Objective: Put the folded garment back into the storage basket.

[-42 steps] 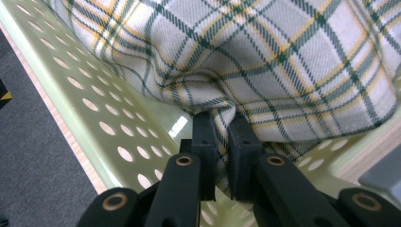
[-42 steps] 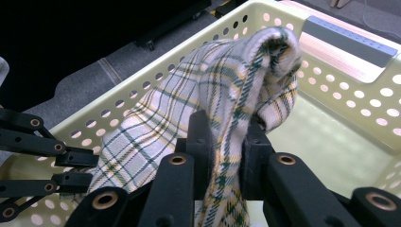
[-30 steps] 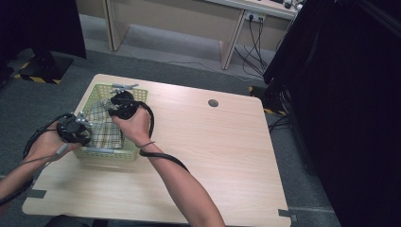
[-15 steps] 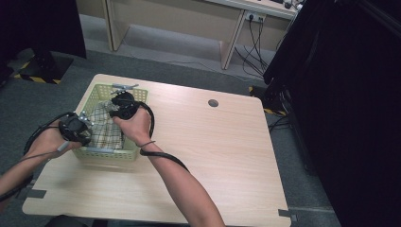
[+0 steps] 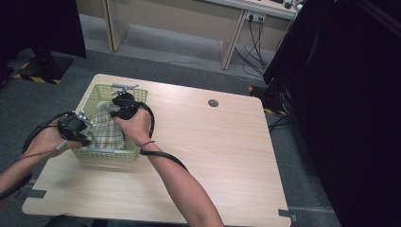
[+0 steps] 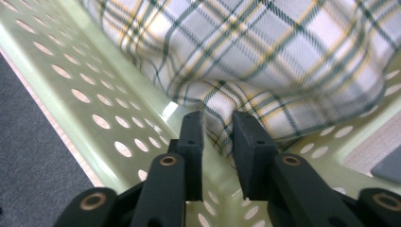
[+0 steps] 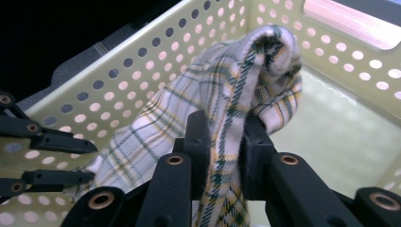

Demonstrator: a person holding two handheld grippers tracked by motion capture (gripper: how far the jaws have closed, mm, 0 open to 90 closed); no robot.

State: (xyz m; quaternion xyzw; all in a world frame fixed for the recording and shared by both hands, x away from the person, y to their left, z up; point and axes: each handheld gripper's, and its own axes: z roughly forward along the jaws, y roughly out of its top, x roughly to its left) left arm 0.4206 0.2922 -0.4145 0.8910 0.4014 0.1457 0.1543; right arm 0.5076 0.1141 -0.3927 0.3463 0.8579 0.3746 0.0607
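Right tool [image 7: 220,125] clenched on white plaid cotton cloth [image 7: 227,90] inside perforated green plastic basket [image 5: 94,97]. Left tool [image 6: 217,127] just opening, released; cloth edge between its jaws.

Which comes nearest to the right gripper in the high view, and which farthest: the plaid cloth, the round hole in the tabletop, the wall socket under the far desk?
From the right gripper:
1. Plaid cloth, pinched in its jaws, inside the green basket.
2. Round hole, to its right on the tabletop.
3. Wall socket, far beyond the table, top right.
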